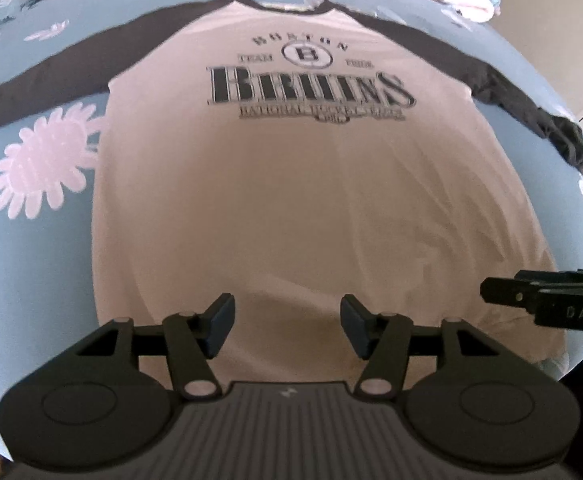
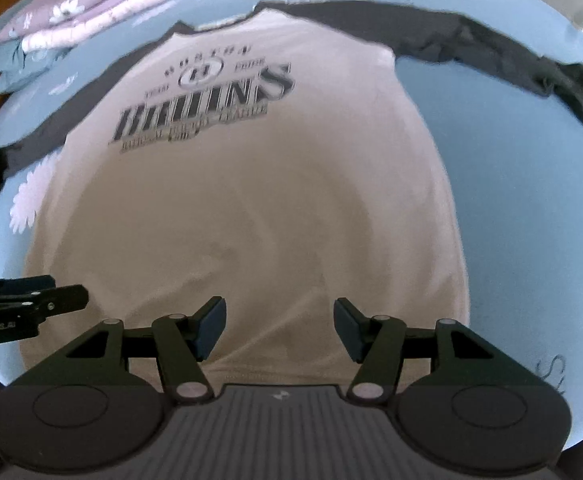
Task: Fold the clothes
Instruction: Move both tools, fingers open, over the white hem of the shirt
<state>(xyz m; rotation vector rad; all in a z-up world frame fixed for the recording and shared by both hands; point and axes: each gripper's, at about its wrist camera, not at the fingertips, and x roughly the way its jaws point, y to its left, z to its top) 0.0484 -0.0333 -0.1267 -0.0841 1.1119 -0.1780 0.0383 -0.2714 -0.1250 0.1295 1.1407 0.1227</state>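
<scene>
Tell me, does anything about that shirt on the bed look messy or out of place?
Mostly no. The shirt lies flat, print up, on the blue bedsheet. Only the dark sleeve on its right end is bunched and wrinkled rather than smoothed straight.

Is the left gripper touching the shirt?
Cannot tell. In the left wrist view the left gripper is open over the shirt near its bottom hem, but no gap or contact shows plainly.
</scene>
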